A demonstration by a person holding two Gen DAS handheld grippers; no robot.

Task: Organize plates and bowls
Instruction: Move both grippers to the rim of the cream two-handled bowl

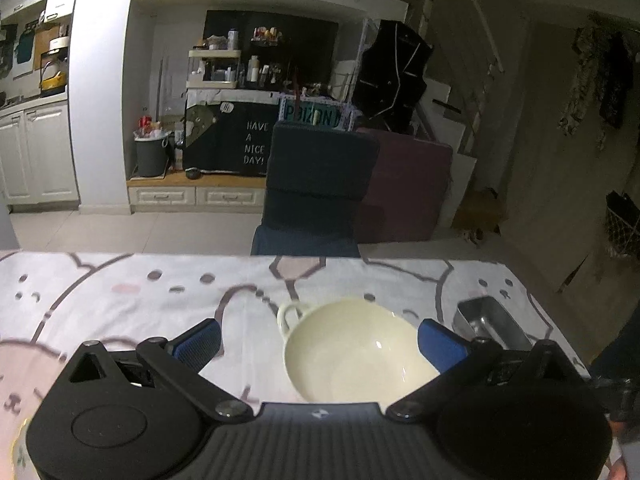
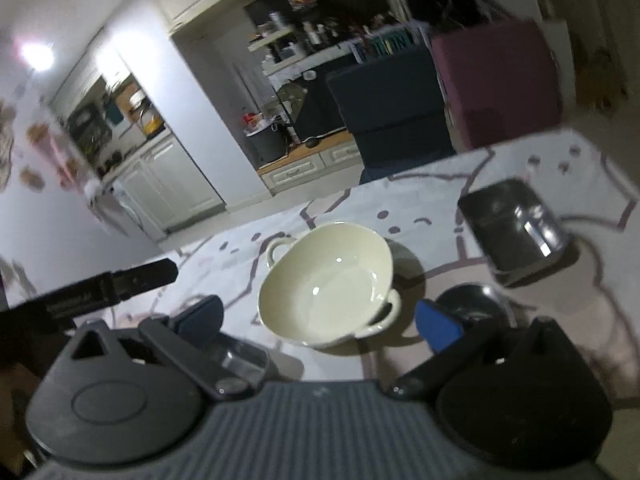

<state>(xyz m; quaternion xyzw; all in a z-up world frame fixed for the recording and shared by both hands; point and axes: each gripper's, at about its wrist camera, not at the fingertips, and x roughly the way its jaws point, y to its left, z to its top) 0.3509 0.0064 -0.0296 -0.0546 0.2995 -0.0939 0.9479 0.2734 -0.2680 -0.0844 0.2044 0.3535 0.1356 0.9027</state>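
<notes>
Your left gripper (image 1: 320,338) is spread wide and holds nothing. Your right gripper (image 2: 318,314) stands just as wide, also empty. The cream ceramic two-handled bowl (image 2: 326,284) sits upright on the cartoon-print tablecloth (image 1: 120,300), ahead of both. A rectangular steel tray (image 2: 514,226) lies to its right; beside it is what may be a small dark round dish (image 2: 474,300), though blur hides detail.

Your left wrist view is dim but fairly sharp, darkening at the right. Your right wrist view is smeared and tilted, two ceiling lights (image 2: 38,54) flaring upper left. Both bend and blacken at the corners; glints dot the cream bowl (image 2: 326,276).
</notes>
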